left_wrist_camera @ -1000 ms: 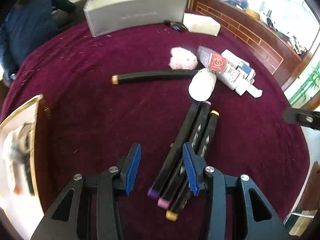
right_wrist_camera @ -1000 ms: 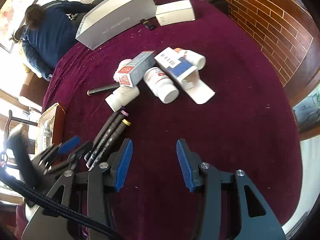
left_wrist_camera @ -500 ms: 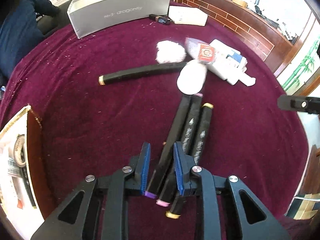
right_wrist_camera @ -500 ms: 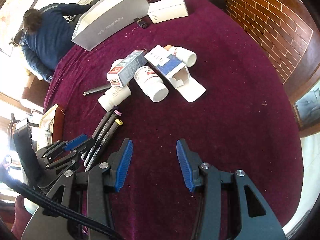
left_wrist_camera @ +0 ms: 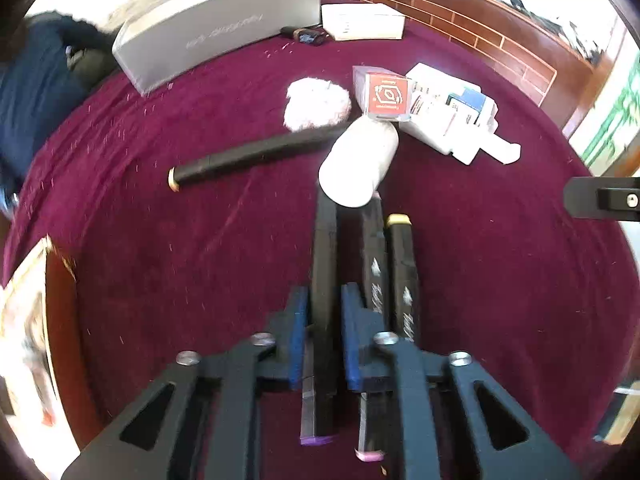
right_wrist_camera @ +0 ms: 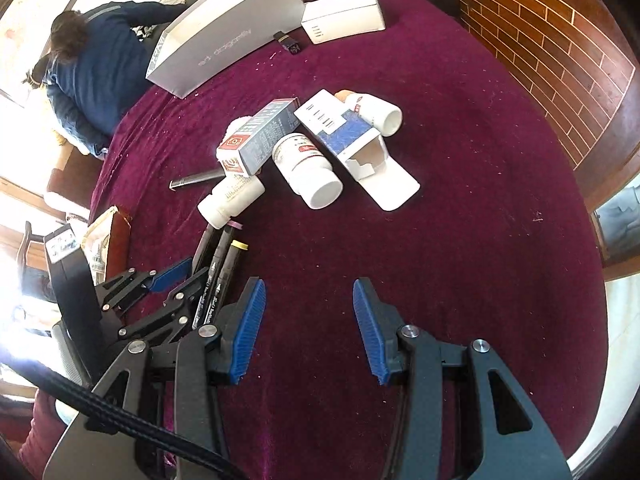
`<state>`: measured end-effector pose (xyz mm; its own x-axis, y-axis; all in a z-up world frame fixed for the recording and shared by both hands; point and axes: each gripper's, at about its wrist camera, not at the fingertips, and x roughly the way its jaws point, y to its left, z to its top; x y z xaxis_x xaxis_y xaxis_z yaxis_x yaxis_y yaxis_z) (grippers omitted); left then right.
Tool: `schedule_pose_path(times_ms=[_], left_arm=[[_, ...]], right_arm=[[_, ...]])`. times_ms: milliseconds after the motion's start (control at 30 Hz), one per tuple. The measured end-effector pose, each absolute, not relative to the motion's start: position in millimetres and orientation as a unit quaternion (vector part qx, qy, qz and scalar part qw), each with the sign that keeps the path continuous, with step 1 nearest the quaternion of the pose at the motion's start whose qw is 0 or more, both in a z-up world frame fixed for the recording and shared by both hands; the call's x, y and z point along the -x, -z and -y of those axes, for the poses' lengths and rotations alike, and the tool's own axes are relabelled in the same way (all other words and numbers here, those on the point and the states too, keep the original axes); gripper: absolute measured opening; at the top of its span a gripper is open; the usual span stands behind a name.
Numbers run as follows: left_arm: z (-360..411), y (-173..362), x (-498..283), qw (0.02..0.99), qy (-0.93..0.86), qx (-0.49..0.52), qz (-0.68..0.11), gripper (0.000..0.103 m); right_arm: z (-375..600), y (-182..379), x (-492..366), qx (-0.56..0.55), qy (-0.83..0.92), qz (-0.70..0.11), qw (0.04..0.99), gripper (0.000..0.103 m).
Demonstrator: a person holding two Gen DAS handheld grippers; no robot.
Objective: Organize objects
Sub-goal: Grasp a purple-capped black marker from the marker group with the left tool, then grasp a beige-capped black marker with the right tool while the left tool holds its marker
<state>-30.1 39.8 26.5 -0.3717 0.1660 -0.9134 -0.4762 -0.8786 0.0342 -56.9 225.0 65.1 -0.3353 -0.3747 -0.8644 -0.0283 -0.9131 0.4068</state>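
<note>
Three black markers lie side by side on the maroon cloth. My left gripper (left_wrist_camera: 324,296) is closing its jaws on the purple-capped marker (left_wrist_camera: 324,248), and the blue pads press on its sides. Just to its right lie the pink-capped marker (left_wrist_camera: 374,252) and the yellow-capped marker (left_wrist_camera: 404,264). A fourth marker (left_wrist_camera: 256,154) lies crosswise farther back. My right gripper (right_wrist_camera: 308,300) hovers open over bare cloth, with nothing between its fingers. In the right wrist view the left gripper (right_wrist_camera: 180,276) sits on the markers (right_wrist_camera: 218,264) at the lower left.
A white bottle (left_wrist_camera: 358,164) lies at the markers' far ends. Behind it are a pink fluffy pad (left_wrist_camera: 316,102), a red-ended carton (left_wrist_camera: 386,94), more bottles (right_wrist_camera: 308,168) and an opened blue-white carton (right_wrist_camera: 360,140). A grey box (left_wrist_camera: 216,28), a white box (left_wrist_camera: 362,20) and a seated person (right_wrist_camera: 92,76) are at the back.
My left gripper moved forward over the markers and went from wide open to shut on the purple-capped one. The right gripper stayed put and open.
</note>
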Motion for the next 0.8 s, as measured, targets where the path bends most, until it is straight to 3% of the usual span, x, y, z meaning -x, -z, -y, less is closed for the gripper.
schedule_pose_path(times_ms=[233, 433, 633, 800], left_arm=[[26.4, -45.5, 6.2, 0.148, -0.83, 0.533, -0.066, 0.011], [71.1, -47.7, -17.4, 0.11, -0.835, 0.539, -0.008, 0.011], [88.8, -42.7, -41.1, 0.106, -0.83, 0.546, 0.041, 0.012], [95.8, -46.5, -53.3, 0.105, -0.835, 0.537, 0.065, 0.012]], right_arm=[[-184.8, -89.2, 79.5, -0.554, 0.81, 0.11, 0.161, 0.044], [-99.6, -114.4, 130.0, -0.508, 0.831, -0.035, 0.225, 0.045], [-17.8, -61.5, 167.1, -0.519, 0.784, -0.227, 0.254, 0.045], [4.3, -14.9, 181.9, -0.535, 0.748, -0.313, 0.239, 0.045]])
